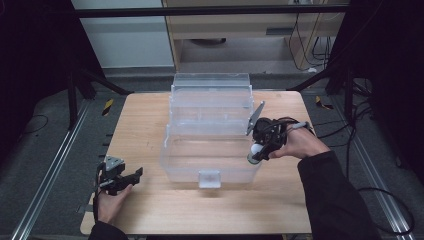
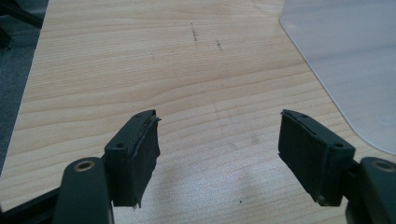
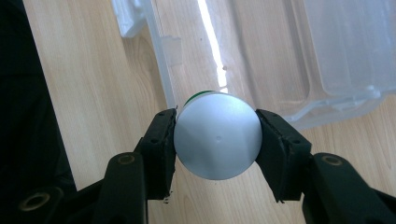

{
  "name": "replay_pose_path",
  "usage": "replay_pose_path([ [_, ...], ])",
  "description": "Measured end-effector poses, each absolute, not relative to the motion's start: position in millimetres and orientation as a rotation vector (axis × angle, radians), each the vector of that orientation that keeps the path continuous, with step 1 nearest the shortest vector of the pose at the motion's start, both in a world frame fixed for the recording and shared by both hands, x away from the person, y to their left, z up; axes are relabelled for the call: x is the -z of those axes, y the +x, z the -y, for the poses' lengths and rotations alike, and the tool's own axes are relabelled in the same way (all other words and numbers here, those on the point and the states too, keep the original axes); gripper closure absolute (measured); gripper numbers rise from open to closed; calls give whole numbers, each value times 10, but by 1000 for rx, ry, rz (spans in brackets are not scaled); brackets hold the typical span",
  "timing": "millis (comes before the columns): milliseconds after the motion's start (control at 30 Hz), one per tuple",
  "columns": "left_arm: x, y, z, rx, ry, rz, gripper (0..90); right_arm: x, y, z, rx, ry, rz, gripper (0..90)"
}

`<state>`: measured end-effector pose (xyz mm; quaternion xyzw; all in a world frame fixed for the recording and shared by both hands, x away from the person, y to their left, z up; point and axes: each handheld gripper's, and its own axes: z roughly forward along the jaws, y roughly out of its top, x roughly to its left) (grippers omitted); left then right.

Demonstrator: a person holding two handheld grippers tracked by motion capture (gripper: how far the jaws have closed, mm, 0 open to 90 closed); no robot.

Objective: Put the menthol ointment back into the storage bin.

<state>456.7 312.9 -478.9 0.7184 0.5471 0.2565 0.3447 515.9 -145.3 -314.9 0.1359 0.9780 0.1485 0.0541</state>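
Wooden table (image 1: 150, 210) grain runs pale under everything, and the landmark on it is a clear plastic storage box (image 1: 210, 150) standing at mid-table, tiered, with an open front bin nearest the person.

Nearest the person, well off the box's front-left corner, the left hand (image 1: 111, 202) rests on the tabletop holding the left gripper (image 1: 131, 176). Its jaws stand wide apart with nothing between them; in the left gripper view the left gripper (image 2: 219, 154) shows bare wood between its pads, and a rounded corner of the clear box lies ahead and to one side.

Farther in, at the box's front-right corner, the right hand (image 1: 300, 145) holds the right gripper (image 1: 256, 155) pointing down, just over the bin's right rim. Its jaws are clamped on a small bottle (image 1: 255, 154) with a silvery white rounded end and a trace of green behind it. In the right gripper view the right gripper (image 3: 217, 140) presses both pads against the bottle (image 3: 217, 140) from either side, the bottle's round end facing the camera, with the box's wall directly beyond it.

Behind the box lies the table's far edge, then grey floor.
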Motion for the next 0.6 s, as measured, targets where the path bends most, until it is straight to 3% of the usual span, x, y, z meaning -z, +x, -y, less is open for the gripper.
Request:
replay_pose_path([
  [600, 4791, 4571, -3136, -663, 1862, -1422, 284, 3342, 5329, 1274, -390, 353, -2986, 502],
])
